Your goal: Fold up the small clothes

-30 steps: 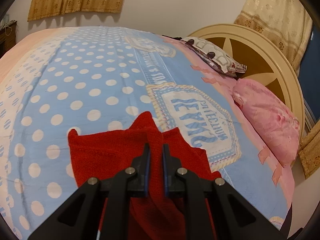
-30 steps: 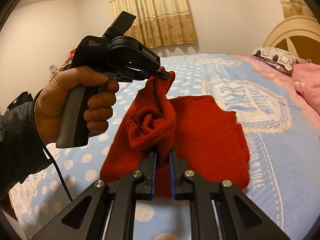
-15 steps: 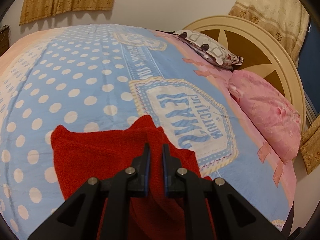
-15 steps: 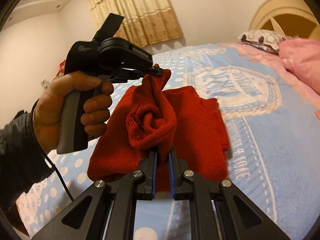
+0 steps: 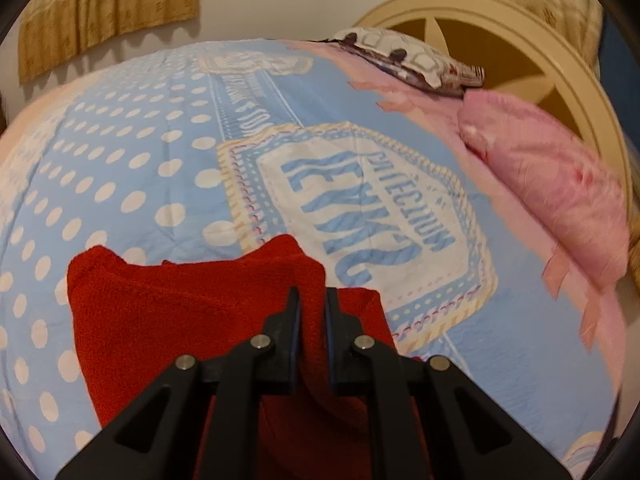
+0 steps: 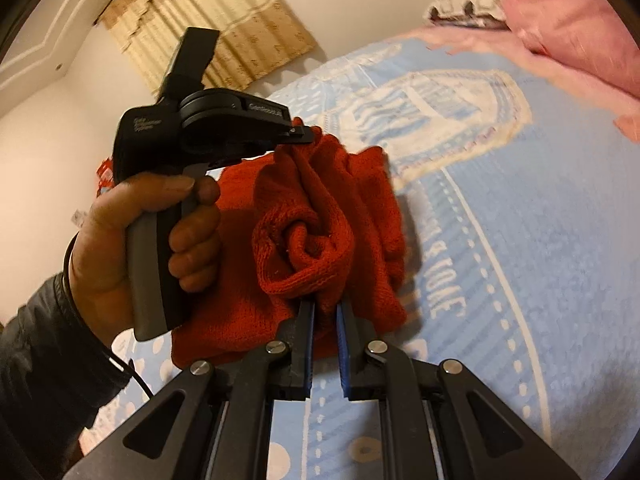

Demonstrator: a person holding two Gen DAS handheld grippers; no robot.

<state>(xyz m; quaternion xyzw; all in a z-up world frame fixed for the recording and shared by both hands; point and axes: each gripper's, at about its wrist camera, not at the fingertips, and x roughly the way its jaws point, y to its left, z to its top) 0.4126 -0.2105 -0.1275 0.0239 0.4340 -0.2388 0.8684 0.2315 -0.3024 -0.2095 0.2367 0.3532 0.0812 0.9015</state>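
Observation:
A red knitted garment [image 5: 168,316] lies partly on the blue polka-dot bedspread [image 5: 120,168]. My left gripper [image 5: 311,300] is shut on one raised edge of it. My right gripper [image 6: 326,308] is shut on another edge of the red garment [image 6: 320,216], which bunches into a roll between the two grippers. In the right wrist view the left gripper [image 6: 300,133] is held in a hand at the left, above the cloth, its tip pinching the fabric. The rest of the garment hangs down and rests on the bed.
A pink pillow [image 5: 552,196] and a patterned pillow [image 5: 408,60] lie by the cream headboard [image 5: 560,68] at the right. Curtains [image 6: 216,36] hang on the far wall. The bedspread has a large printed badge [image 5: 360,216].
Both grippers have carried the held edges of the red garment forward over the rest of it toward the pillows. The right wrist view has tilted.

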